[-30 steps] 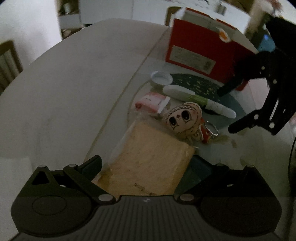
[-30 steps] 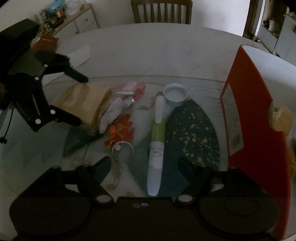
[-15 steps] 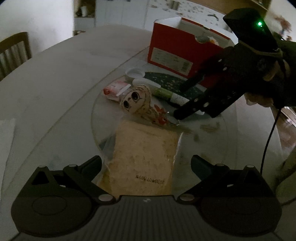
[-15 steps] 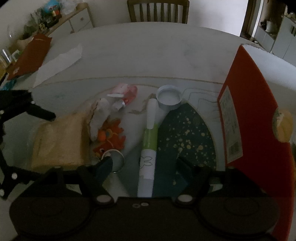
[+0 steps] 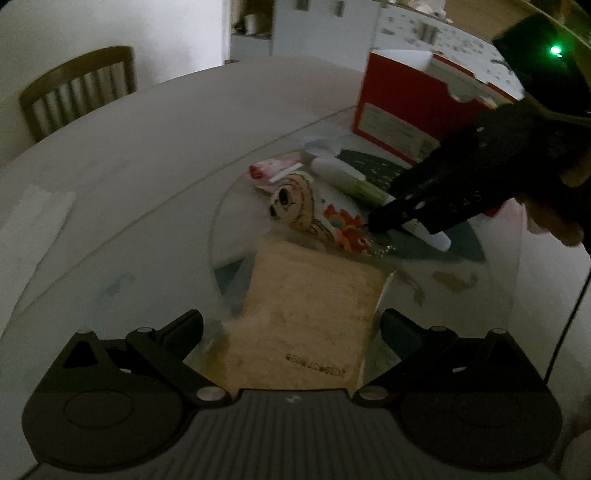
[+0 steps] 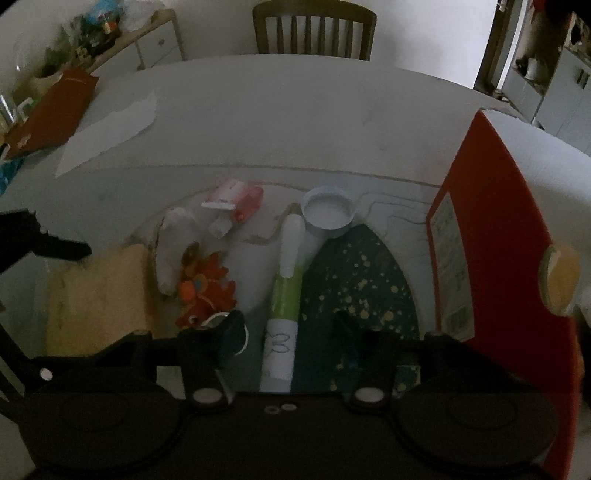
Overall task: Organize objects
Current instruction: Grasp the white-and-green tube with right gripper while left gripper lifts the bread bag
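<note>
Right gripper [image 6: 286, 326] jaws closing, straddling the lower end of a white-and-green plastic tube [image 6: 285, 291] that lies flat on the counter [image 6: 258, 122]; pads not yet pressing on it, gap visible on both sides. Left gripper [image 5: 291, 326] jaws wide open, hovering over the near edge of a tan flat packet in clear wrap [image 5: 306, 325], not touching it as far as shows. Red cardboard box [image 6: 495, 236], open top, stands at the right of the tube on the counter; contents mostly hidden, only a pale round item [image 6: 557, 280] shows at a cutout in its side. Shallow white round dish [image 6: 327, 212] sits at the tube's far tip, looks empty. Dark green speckled mat [image 6: 362, 280] lies under and beside the tube, running to the box. Red-orange plush keychain with metal ring [image 6: 205, 291] just left of the tube, its ring under the right gripper's left finger. Cream plush doll head [image 5: 293, 203] touches the keychain, its face seen only from the left wrist. Small pink-and-white sachet [image 6: 236, 197] beyond it. Torn white paper sheet [image 6: 110, 129] and red flat folder [image 6: 51, 114] well apart at far left. Wooden slat-back chair [image 6: 314, 31] behind the counter.
</note>
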### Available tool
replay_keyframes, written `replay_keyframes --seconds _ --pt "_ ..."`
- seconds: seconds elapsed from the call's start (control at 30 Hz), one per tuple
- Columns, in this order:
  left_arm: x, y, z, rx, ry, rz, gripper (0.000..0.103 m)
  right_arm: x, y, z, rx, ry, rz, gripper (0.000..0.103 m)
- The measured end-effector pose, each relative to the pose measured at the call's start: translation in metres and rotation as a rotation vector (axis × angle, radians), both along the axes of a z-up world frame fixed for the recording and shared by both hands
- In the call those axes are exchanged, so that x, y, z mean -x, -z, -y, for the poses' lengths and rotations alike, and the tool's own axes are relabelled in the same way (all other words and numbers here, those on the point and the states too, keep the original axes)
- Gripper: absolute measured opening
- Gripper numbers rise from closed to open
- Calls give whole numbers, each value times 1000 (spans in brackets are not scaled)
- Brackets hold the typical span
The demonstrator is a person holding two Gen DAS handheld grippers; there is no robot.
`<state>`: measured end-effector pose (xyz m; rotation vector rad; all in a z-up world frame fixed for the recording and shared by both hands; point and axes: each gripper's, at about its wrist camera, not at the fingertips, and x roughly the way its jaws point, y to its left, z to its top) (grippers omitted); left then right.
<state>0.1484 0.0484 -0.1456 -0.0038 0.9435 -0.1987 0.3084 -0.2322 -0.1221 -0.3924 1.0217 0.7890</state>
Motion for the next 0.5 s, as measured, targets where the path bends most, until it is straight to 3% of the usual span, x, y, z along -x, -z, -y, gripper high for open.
replay_keyframes --seconds 0.2,0.33,0.5 --pt "6 1 4 -3 -55 13 102 -2 -8 -1 -5 -8 38 52" --pt "8 1 5 -8 -86 18 100 -5 -2 -6 10 -4 27 44" --pt "10 1 9 -24 -130 19 99 -4 3 -7 11 -2 39 42"
